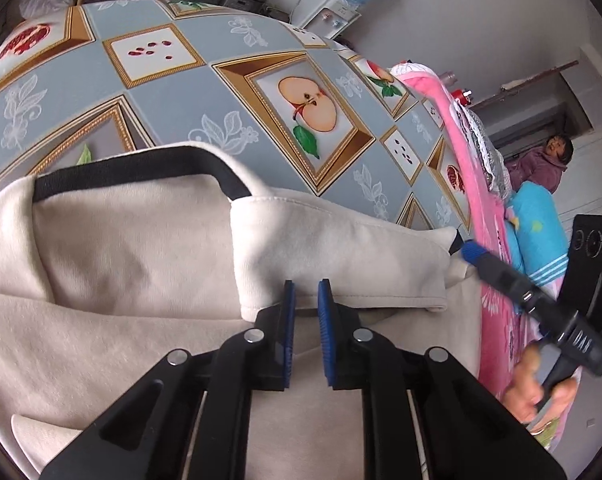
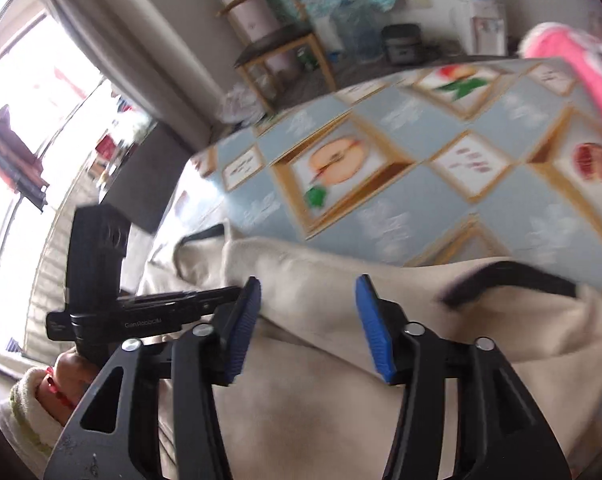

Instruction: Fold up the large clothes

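A cream garment (image 1: 141, 264) with a black-trimmed neckline (image 1: 133, 165) lies on the fruit-patterned tablecloth (image 1: 181, 92), one flap folded over its middle. My left gripper (image 1: 307, 292) rests at that flap's lower edge with its blue pads a narrow gap apart. Whether they pinch the cloth does not show. My right gripper (image 2: 307, 292) hangs open above the garment (image 2: 321, 400) with nothing between its pads. In the left wrist view it sits at the flap's right corner (image 1: 472, 250). The left tool's black body (image 2: 97, 280) shows at the left of the right wrist view.
A pink blanket (image 1: 433, 92) runs along the table's right side, with a blue pillow (image 1: 537, 224) beyond it. A person in purple (image 1: 541, 168) sits far right. A water dispenser (image 1: 341, 12) and a wooden stool (image 2: 285, 52) stand behind the table.
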Motion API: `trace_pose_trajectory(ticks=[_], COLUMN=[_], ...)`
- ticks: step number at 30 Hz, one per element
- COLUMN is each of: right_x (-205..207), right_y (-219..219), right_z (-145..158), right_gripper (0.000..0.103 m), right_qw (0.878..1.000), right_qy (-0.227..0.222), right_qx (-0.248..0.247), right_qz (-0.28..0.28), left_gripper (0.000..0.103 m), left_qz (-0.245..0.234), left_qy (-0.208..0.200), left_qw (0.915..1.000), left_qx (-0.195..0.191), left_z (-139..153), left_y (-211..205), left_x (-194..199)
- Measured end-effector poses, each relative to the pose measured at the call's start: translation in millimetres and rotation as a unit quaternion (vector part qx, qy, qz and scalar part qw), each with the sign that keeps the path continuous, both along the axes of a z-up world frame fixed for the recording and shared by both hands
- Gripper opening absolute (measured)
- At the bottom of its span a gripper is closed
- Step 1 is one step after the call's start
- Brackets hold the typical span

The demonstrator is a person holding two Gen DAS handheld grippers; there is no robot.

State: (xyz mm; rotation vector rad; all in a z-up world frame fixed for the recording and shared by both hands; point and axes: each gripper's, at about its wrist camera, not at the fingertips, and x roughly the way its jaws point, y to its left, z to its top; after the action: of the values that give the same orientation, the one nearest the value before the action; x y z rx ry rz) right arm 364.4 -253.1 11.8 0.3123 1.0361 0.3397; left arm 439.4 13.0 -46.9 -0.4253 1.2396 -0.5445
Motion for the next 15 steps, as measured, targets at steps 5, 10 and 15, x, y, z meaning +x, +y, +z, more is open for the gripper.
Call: trace_pose_trajectory(ticks=[5, 10, 15], right_x=[1, 6, 10], right_y=[-62, -64, -49], right_z=[-22, -60, -72], right_gripper=[0.052, 0.048, 0.014], right_qw=[0.991, 0.98, 0.98], right_qy=[0.101, 0.163, 0.167], right_qx=[0.065, 0.1, 0.102], right_qz=[-0.063, -0.058, -0.047], left_gripper=[0.005, 0.005, 0.005], left_qz=[-0.003, -0.004, -0.026], left_qy=[-0.005, -0.011, -0.033], left_qw=[0.9999, 0.9996, 0.9968], left_qx=[0.012, 0.027, 0.067], left_z=[-2, 0, 6], left_y=[0, -3, -12], left_x=[1, -1, -3])
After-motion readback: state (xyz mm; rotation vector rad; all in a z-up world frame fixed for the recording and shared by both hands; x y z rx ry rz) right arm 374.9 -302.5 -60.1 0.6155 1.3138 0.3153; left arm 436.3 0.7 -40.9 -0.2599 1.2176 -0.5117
